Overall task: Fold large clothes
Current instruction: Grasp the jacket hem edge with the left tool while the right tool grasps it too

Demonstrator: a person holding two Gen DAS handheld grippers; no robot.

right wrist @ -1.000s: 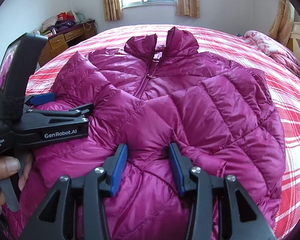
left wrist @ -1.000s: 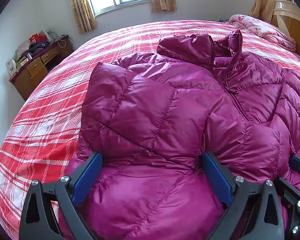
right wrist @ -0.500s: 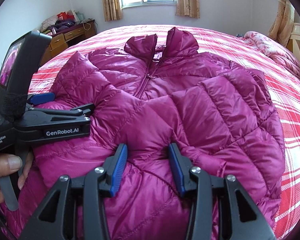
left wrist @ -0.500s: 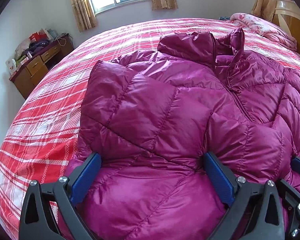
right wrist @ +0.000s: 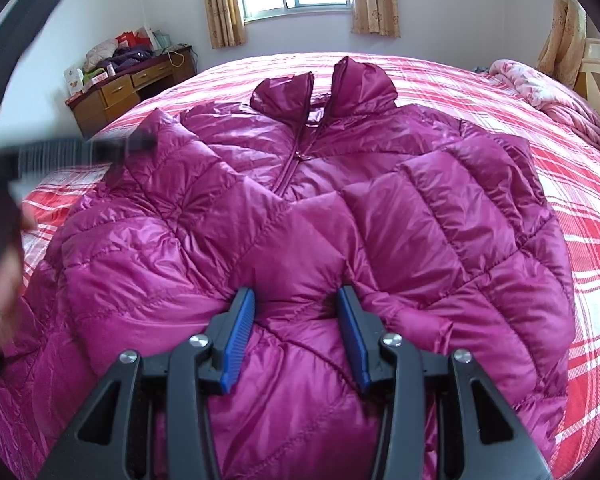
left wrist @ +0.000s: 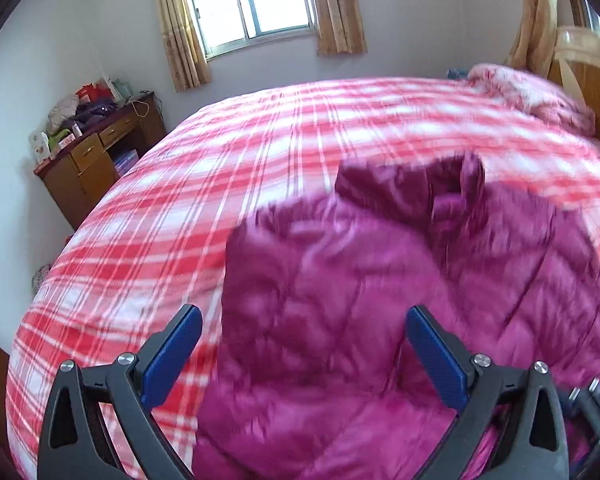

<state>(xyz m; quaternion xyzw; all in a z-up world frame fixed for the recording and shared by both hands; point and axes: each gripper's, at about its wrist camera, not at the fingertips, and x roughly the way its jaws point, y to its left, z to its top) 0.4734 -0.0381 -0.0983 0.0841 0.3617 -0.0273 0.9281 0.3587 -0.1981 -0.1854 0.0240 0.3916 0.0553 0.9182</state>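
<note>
The magenta puffer jacket [right wrist: 320, 208] lies spread across the centre of the plaid bed [right wrist: 580, 240]. At lower centre the right gripper [right wrist: 296, 320] angles down, jaws clenched on a fold of the jacket. The left gripper [left wrist: 300, 344] hovers above the jacket's edge, jaws released wide, blurred.

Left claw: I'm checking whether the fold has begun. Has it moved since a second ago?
Yes. The left claw has lifted off the jacket; the window sits lower in its view, and its fingers stand open.
</note>
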